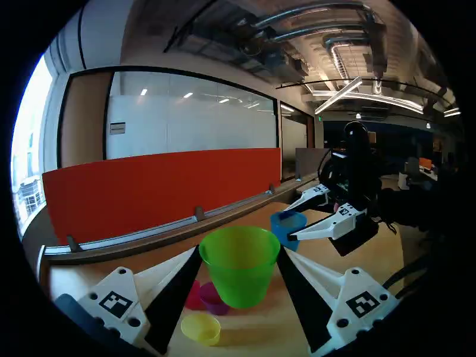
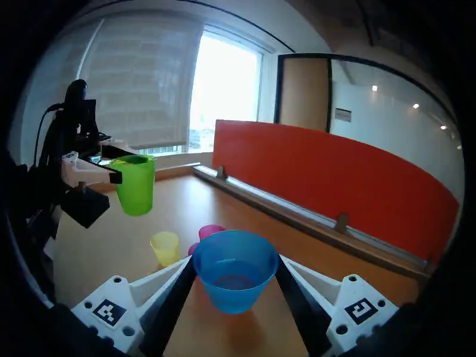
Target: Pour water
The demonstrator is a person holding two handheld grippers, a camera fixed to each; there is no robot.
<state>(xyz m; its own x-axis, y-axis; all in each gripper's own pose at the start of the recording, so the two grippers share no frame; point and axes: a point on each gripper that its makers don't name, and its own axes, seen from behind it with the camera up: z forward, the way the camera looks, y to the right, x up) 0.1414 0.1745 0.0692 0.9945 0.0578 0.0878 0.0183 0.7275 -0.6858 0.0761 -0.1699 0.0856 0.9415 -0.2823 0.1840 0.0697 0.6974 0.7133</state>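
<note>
our left gripper clamps both fingers on the upright green translucent plastic cup, held above the wooden desk; ahead and to its right, apart from it, our right gripper clamps the upright blue plastic cup, water low inside. we judge the blue rim must cross leftward to the green mouth through open air, a small yellow plastic cup standing below.

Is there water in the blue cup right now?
Partly full: a liquid surface shows low inside the upright blue cup.
</note>
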